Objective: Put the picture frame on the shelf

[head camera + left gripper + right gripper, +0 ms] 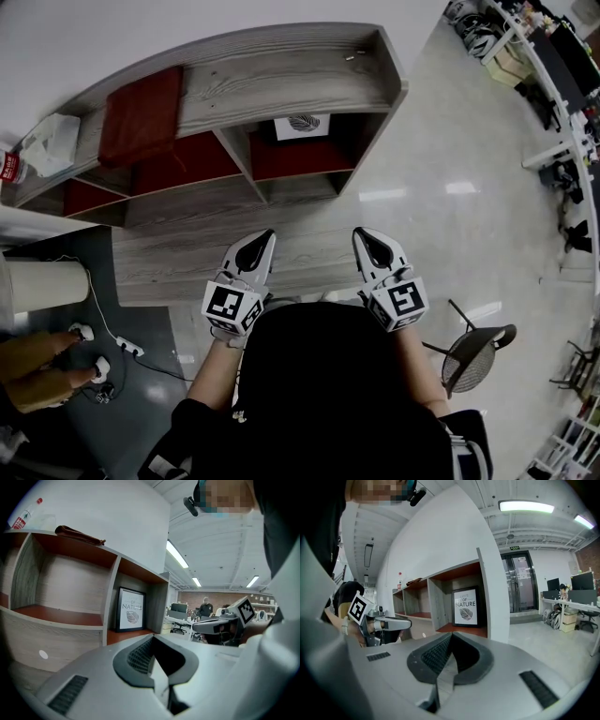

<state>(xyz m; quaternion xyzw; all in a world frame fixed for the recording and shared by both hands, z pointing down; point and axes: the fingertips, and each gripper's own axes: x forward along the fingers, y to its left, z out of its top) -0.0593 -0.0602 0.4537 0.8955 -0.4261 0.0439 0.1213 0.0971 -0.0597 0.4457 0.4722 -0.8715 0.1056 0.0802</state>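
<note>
Left gripper, clenched shut and empty, hovers at lower centre beside the right gripper, likewise shut on nothing. Above them, the picture frame stands upright in the right-hand compartment of the shelf; a careless forward swing could probably knock it flat.

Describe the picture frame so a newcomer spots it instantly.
Find the grey wooden shelf against the white wall. In its right-end compartment, on the red board, stands the picture frame: black border, white print with a leaf and the word NATURE, the only framed thing there.
</note>
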